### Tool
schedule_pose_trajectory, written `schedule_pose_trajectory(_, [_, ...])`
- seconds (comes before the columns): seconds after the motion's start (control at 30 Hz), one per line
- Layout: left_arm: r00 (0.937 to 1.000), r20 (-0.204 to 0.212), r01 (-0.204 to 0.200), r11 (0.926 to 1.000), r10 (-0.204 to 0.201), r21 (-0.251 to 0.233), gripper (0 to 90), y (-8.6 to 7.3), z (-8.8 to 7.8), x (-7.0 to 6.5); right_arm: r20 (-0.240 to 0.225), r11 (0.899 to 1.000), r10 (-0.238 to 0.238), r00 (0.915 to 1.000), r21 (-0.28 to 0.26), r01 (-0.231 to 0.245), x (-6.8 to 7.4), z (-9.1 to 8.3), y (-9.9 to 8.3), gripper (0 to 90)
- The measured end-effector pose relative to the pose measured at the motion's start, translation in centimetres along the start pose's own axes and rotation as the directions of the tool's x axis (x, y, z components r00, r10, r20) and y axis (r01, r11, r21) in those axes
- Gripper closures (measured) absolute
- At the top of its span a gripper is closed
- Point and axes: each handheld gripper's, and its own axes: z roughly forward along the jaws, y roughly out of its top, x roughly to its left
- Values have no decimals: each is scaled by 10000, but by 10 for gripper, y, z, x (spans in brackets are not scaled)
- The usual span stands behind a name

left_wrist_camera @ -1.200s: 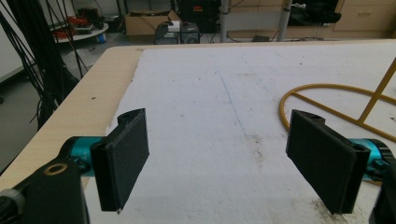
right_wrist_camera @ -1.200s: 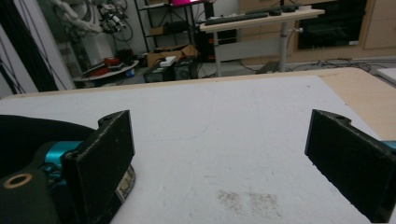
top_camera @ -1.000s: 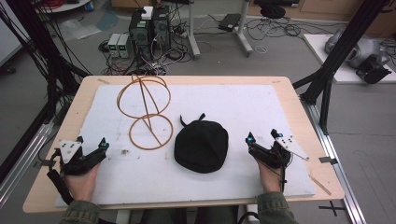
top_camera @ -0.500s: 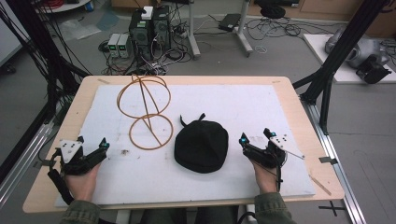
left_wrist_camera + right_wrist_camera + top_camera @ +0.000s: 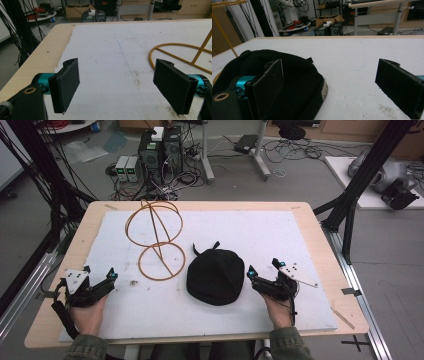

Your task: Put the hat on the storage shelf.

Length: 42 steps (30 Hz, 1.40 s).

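A black cap (image 5: 216, 276) lies flat on the white mat (image 5: 240, 235) near the table's front middle. My right gripper (image 5: 263, 268) rests open just right of the cap, its left jaw close to the cap's edge; in the right gripper view the cap (image 5: 294, 80) lies behind the left jaw. A gold wire stand (image 5: 155, 237) with a ring base and looped top stands left of the cap. My left gripper (image 5: 99, 271) sits open at the front left, with bare mat between its jaws; the stand's ring base (image 5: 175, 53) shows at the right of its view.
The wooden table edge (image 5: 60, 265) borders the mat on all sides. Black frame legs (image 5: 350, 205) stand at the table's right. Computers and cables (image 5: 160, 150) lie on the floor beyond the far edge.
My right gripper has slid left toward the cap. The left gripper and the cap have stayed where they were.
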Motion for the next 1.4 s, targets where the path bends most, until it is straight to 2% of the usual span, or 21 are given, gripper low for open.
schedule_pose_trajectory(0.33, [10000,43,32,10000,-32,53,215,0,1,1,-922,9989,-214,9955,403,252,19,6,0,73])
schedule_pose_trajectory(0.57, [10000,31,55,10000,-55,46,216,0,2,1,-1304,9967,-403,9906,643,490,30,10,-2,73])
schedule_pose_trajectory(0.77, [10000,30,43,10000,-43,51,216,-1,2,1,-1579,9920,-769,9845,874,915,43,15,-6,73])
schedule_pose_trajectory(0.8, [10000,50,6,10000,-7,91,216,-1,2,1,-1610,9891,-986,9820,926,1145,47,16,-7,73])
schedule_pose_trajectory(0.97, [10000,44,22,10000,-23,88,216,-1,2,1,-1748,9811,-1371,9750,1117,1580,55,20,-11,73])
schedule_pose_trajectory(1.0, [10000,56,32,9999,-33,105,216,-1,2,1,-1792,9737,-1711,9688,1193,1940,59,22,-14,73])
schedule_pose_trajectory(1.13, [10000,62,43,9999,-44,111,216,-1,2,1,-1833,9590,-2192,9583,1402,2462,67,26,-18,72])
schedule_pose_trajectory(1.17, [10000,67,43,9999,-44,137,216,-1,2,1,-1833,9590,-2192,9583,1402,2462,67,26,-18,72])
schedule_pose_trajectory(1.2, [10000,72,35,9999,-36,106,216,-1,2,1,-1820,9533,-2374,9542,1451,2649,71,28,-20,72])
schedule_pose_trajectory(1.4, [10000,85,7,9999,-8,127,216,-1,2,1,-1961,9532,-2261,9542,1572,2582,78,35,-23,73])
